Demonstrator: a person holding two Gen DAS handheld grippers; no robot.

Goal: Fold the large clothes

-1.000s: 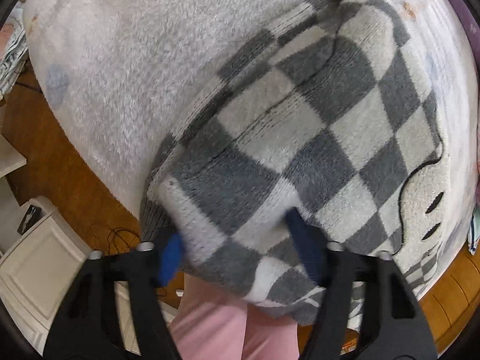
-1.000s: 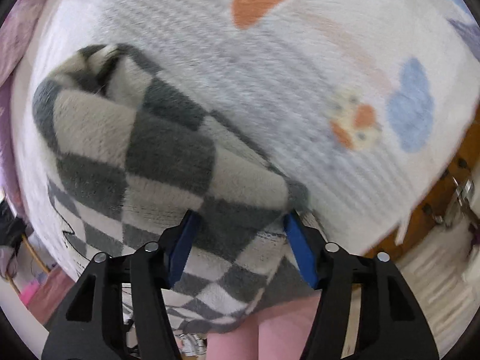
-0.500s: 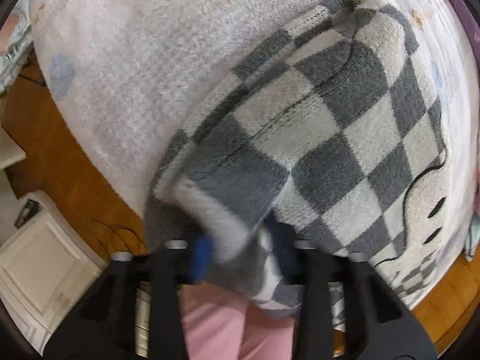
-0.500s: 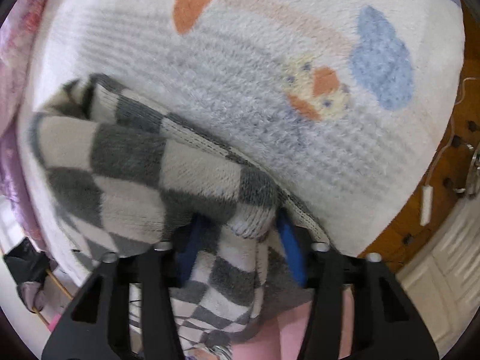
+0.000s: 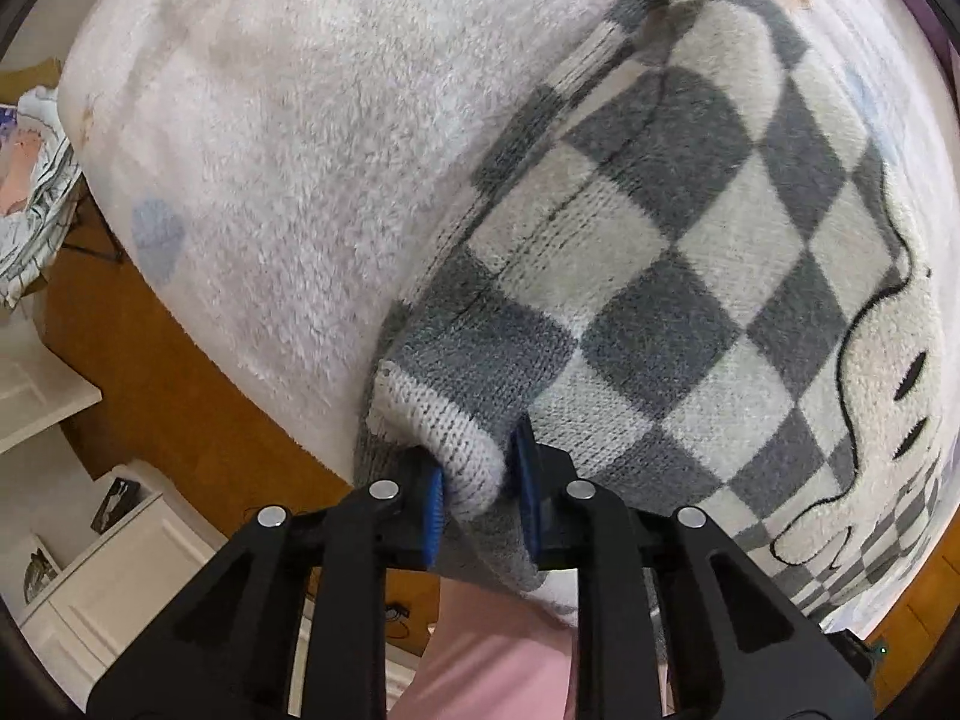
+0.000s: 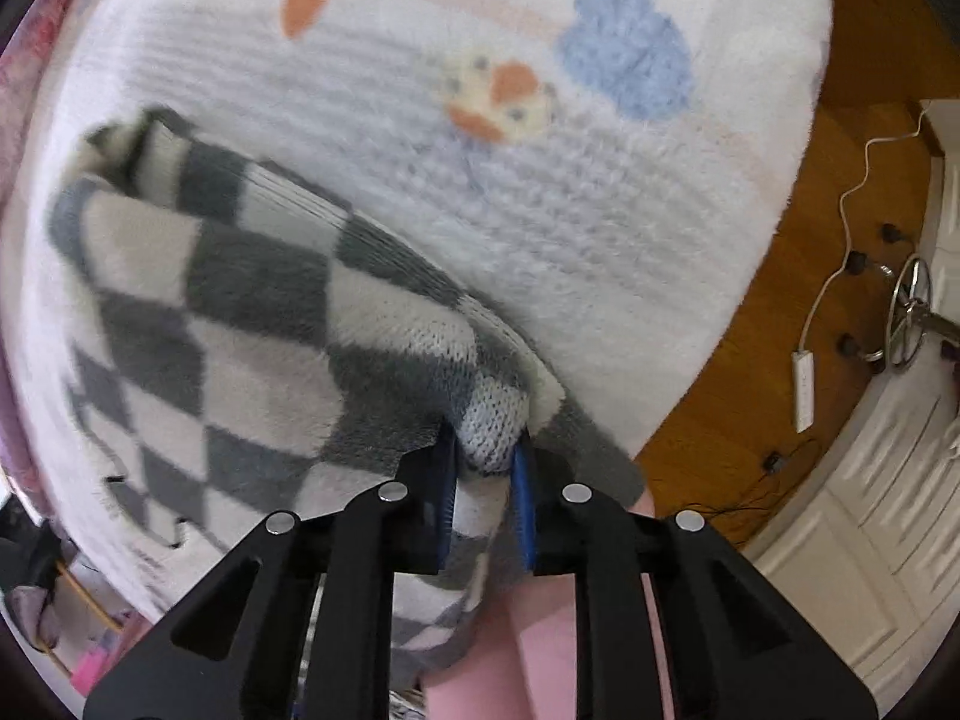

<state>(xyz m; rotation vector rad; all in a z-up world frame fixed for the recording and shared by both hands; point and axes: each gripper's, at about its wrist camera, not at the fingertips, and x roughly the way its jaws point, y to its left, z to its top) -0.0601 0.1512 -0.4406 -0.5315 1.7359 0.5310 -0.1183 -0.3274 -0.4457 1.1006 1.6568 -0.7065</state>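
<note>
Both grippers closed since a second ago: left gripper point(image 5: 477, 495) and right gripper point(image 6: 485, 483) each pinching near corner of checkered sweater point(image 5: 672, 276), lying on fluffy blanket point(image 5: 288, 138) near its front edge. Grab step looks done; next probably lift both corners evenly, carry toward far edge, keep taut.

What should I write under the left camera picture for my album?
Left gripper pinching the checkered sweater on a fluffy white blanket.

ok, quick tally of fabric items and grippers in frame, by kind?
Checkered sweaters: 1
White fleece blankets under it: 1
Grippers shut on the sweater's edge: 2, left gripper and right gripper
Total: 4
</note>
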